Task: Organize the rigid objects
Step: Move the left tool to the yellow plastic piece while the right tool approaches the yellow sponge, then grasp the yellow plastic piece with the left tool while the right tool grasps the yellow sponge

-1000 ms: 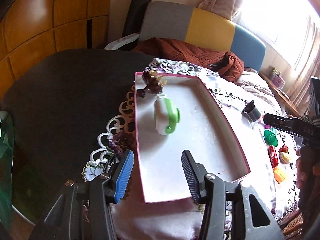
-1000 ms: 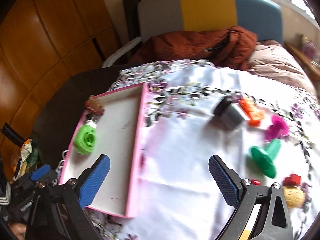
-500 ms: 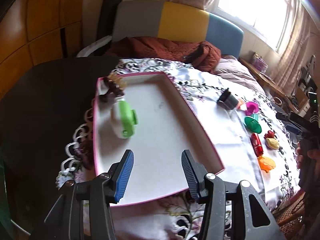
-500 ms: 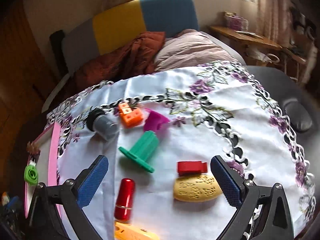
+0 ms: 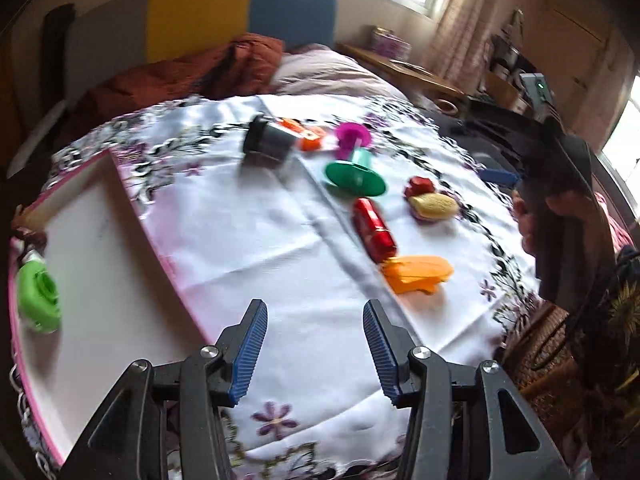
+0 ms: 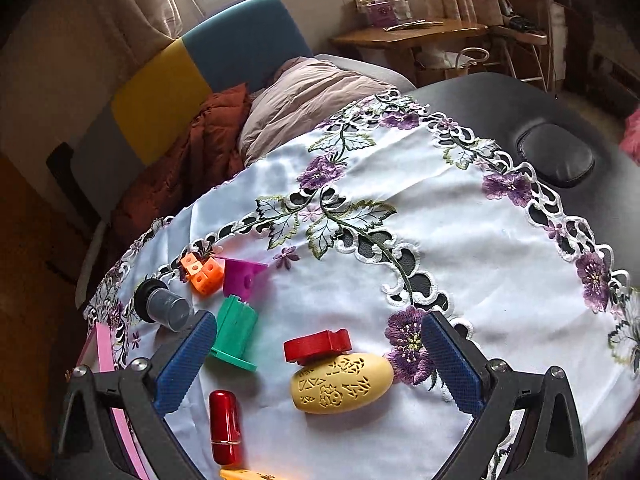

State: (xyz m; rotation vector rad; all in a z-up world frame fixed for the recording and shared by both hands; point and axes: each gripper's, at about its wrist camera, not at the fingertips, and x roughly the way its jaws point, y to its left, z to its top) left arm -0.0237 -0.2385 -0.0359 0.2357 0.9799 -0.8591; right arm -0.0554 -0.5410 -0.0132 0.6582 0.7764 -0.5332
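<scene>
Both cameras have swung off the pink tray [image 5: 120, 216] and onto the loose toys on the white cloth [image 5: 248, 224]. A second ago the left view was filled by the tray, with the green-and-white toy [image 5: 38, 296] and a brown figure in it; now the tray sits at that view's left edge and the scattered pieces lie ahead. That suggests one drop-off is done and the next pick is being lined up, with most pieces yet to go in.

The left gripper [image 5: 314, 350] is spread partway and empty, over bare cloth. The red cylinder [image 5: 374, 230] and the orange piece [image 5: 418, 274] lie just beyond it, to the right; the teal spool [image 5: 354, 174], grey cup [image 5: 266, 142] and magenta piece [image 5: 352, 134] lie farther off.

The right gripper [image 6: 316, 364] is spread wide and also empty. The yellow egg [image 6: 342, 384] lies between its fingers but untouched, with the red block [image 6: 318, 346] touching the egg's far side. The teal spool sits just beside the left finger, the red cylinder near and left. The egg looks like the likeliest next pick.
</scene>
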